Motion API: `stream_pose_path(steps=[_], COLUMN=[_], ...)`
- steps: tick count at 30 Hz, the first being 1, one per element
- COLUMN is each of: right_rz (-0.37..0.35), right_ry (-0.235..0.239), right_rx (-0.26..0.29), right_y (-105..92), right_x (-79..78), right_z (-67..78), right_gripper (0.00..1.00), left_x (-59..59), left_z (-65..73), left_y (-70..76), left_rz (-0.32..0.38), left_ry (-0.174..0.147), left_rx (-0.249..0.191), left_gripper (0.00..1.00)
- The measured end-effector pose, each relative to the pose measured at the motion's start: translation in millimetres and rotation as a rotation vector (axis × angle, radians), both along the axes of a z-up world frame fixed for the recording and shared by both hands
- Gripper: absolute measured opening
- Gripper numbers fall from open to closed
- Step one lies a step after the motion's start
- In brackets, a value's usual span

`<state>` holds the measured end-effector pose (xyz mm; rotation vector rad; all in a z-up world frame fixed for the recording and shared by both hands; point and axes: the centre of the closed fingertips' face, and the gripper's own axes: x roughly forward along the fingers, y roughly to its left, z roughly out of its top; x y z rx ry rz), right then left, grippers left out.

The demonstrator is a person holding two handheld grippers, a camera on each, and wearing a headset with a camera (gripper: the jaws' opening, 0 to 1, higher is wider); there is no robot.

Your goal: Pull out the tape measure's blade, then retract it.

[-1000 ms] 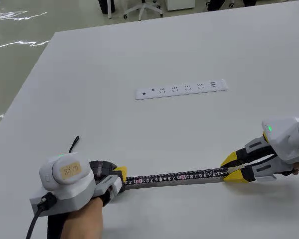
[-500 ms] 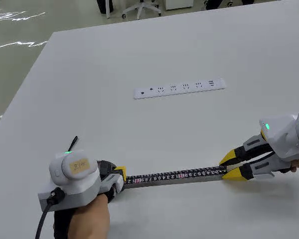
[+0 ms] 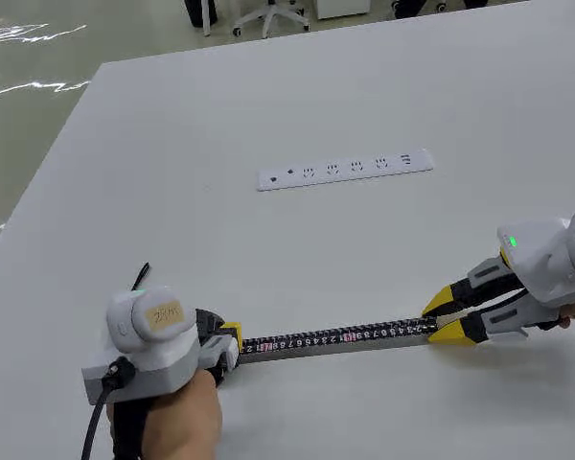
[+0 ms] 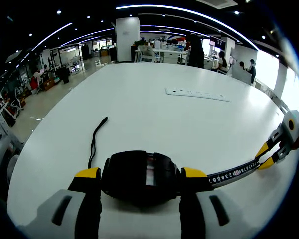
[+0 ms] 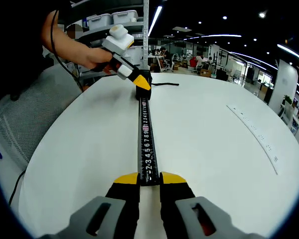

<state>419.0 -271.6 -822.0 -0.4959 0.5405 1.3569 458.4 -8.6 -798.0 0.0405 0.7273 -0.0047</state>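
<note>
Left gripper: the left gripper [image 3: 228, 337] is at the near left of the table, held in a person's hand [image 3: 177, 426]. Its yellow-tipped jaws are clenched on the tape measure case, one tip on each side.
Tape measure case: the black tape measure case [image 3: 209, 329] sits at the near left of the white table [image 3: 297, 86]. In the left gripper view the tape measure case [image 4: 139, 177] is wedged between the two tips, with the blade leaving it to the right.
Blade: the blade [image 3: 335, 337] is pulled out and stretched straight from the case on the left to the right gripper on the right, running low along the table top. Its printed numbers face up. In the right gripper view the blade [image 5: 145, 139] runs straight away from the jaws to the case at the far end.
Right gripper: the right gripper [image 3: 444, 319] is at the near right. Its yellow tips are pinched on the free end of the blade, which lies between them in the right gripper view [image 5: 149, 178].
Strap: a thin black strap [image 3: 141, 277] trails from the case and lies on the table just beyond the left gripper.
Power strip: a long white power strip [image 3: 345, 168] lies flat at the middle of the table, well apart from the blade and beyond it, roughly parallel to it.
</note>
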Motion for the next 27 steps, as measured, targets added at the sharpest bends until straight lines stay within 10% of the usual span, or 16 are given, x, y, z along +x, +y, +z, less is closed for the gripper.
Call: stream_pose_path(steps=[27], right_rz=[0.021], right_ry=[-0.016], right_rx=[-0.011], right_y=[1.6], right_x=[-1.4], right_z=[5.9], right_gripper=[0.14], left_x=[0.0], left_z=[-1.7], left_y=[0.5], left_rz=[-0.031], left_ry=[0.021], left_rx=[0.032], left_gripper=[0.58])
